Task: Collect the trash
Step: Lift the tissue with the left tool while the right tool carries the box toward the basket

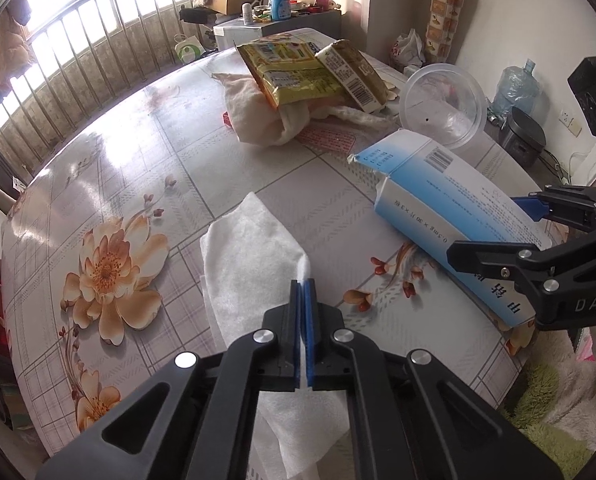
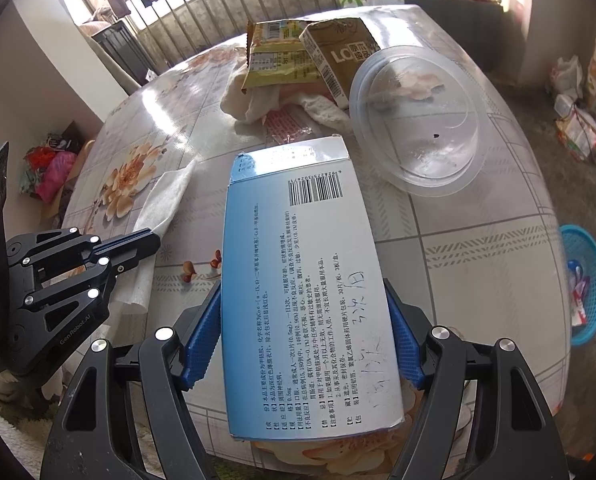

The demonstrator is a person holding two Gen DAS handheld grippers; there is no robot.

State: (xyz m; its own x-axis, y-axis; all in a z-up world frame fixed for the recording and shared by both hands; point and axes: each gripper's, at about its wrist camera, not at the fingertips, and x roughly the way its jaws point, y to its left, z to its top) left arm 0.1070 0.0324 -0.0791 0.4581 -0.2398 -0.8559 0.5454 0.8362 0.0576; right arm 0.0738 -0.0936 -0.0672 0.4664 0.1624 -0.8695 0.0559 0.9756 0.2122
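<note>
1. Left gripper [image 1: 304,284]: jaws clenched on a white tissue [image 1: 253,248], the sheet pinched between the blue pads; the rest of it drapes onto the table [image 1: 117,152] ahead and hangs below the fingers.
2. Right gripper [image 2: 304,312]: jaws spread wide, clamped on a blue-white box [image 2: 302,264] by its long sides, printed face and barcode up. The box is tilted, far end with a torn flap pointing at the table centre.
3. The box sits just right of the tissue; in the right view the left gripper [image 2: 137,248] is at the left edge with the tissue [image 2: 165,196] under it.
4. Past the box: a clear plastic bowl [image 2: 418,120], tipped on its side, mouth toward the grippers.
5. Further back: a yellow wrapper [image 1: 293,68] and a tan carton [image 1: 354,72] lying on a crumpled cloth [image 1: 257,120]; a red-print packet [image 1: 326,138] flat beside the cloth.
6. On the floor right of the table: a blue basket [image 2: 586,280] with some wrappers inside.
</note>
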